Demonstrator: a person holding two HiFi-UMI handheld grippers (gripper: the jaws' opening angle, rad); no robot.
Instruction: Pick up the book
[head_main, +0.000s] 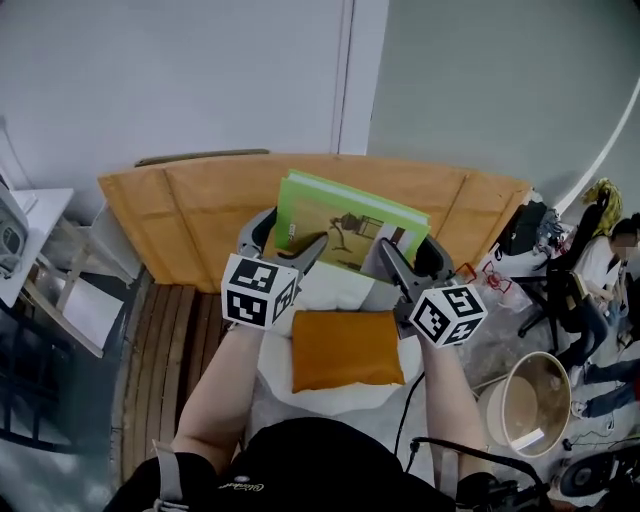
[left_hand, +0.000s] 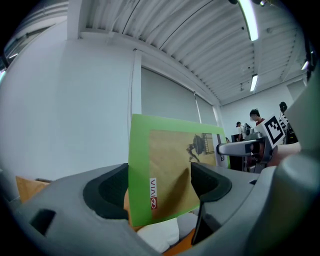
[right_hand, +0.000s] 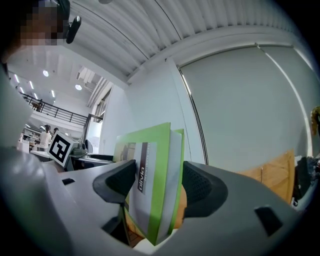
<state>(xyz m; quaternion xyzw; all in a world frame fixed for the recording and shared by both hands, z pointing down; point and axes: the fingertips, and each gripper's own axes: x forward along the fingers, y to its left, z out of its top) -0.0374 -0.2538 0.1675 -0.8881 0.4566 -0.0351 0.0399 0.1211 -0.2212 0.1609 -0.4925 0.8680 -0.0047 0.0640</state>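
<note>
The left gripper (head_main: 288, 240) is clamping its 2 jaws onto the near left corner of the green book (head_main: 345, 215); in the left gripper view the dark pads (left_hand: 107, 192) are sitting on either side of the cover with only the book's thickness between them. The right gripper (head_main: 410, 258) is closing the same way on the book's right edge, its pads (right_hand: 200, 187) pressing the cover and the white page block from both sides. Held between the 2 grippers, the book is hanging tilted in the air, front cover facing the person, above a white pillow (head_main: 330, 285) and clear of it. Just nearer the person, an orange cushion (head_main: 347, 348) is lying flat on the white bedding. Behind the book, a wooden panel (head_main: 190, 210) is running along the pale wall. Off to the right, a round basket (head_main: 530, 400) is standing on the floor, and a seated person (head_main: 600, 265) is showing beyond it.
</note>
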